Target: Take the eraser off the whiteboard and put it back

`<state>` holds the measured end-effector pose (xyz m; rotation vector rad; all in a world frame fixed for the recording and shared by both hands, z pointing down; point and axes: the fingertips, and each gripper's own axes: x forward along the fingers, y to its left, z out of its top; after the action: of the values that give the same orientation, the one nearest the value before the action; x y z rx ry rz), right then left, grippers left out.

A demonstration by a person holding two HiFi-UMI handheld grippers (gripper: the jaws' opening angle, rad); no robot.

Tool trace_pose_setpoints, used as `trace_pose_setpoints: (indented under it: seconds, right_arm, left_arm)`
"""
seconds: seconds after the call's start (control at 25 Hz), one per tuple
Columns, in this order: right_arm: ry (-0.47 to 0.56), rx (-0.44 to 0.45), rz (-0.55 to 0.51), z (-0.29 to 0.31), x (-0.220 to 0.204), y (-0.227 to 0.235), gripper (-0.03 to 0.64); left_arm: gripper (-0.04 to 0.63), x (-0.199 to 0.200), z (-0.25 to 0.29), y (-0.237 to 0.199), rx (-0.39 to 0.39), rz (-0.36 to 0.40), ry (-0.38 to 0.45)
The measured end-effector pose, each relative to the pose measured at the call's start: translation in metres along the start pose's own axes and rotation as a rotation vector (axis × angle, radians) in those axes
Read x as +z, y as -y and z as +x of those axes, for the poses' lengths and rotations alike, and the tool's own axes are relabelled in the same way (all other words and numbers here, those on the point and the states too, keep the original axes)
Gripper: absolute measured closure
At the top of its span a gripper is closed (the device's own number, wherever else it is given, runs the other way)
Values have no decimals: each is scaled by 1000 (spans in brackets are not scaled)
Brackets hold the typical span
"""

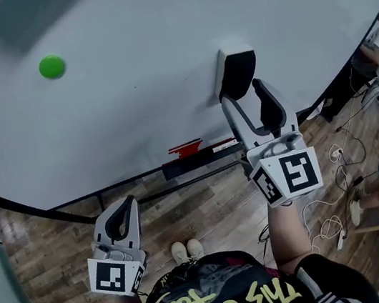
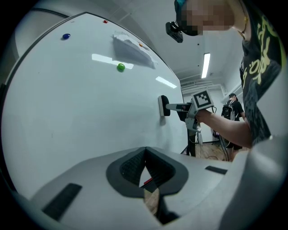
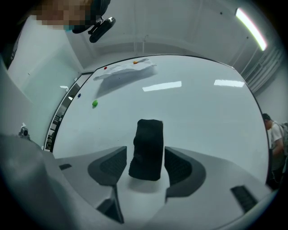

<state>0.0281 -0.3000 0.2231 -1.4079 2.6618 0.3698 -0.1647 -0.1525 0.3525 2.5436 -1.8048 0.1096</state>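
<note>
Now right hand-held gripper [image 3: 145, 156] spread around the eraser [image 3: 147, 141] toward the whiteboard's [image 1: 150, 52] right edge; left hand-held gripper [image 2: 145, 152] pressed together.

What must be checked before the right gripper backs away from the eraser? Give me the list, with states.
1. Right gripper jaws apart: ok.
2. Pads off the eraser, small gaps either side: ok.
3. Eraser flat against the whiteboard: ok.
4. Eraser will hold there unaided: cannot tell.
5. Left gripper shut, empty, low and clear of the board: ok.
</note>
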Motion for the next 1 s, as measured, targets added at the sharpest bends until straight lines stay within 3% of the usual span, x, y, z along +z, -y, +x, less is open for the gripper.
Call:
trace_pose_setpoints:
  seconds: [0.36,0.52,1.0]
  right_arm:
    - [-12,-27,3,17,0,5,364]
    - [-23,-49,1,22,-1,9,364]
    - [-14,-49,63,31,-6,9,365]
  left_arm:
    - [588,-4,-5,-8,13,56,-12]
    - [588,-1,-3,-7,25,1,-9]
    - [588,-1,-2,-13,48,3,-12]
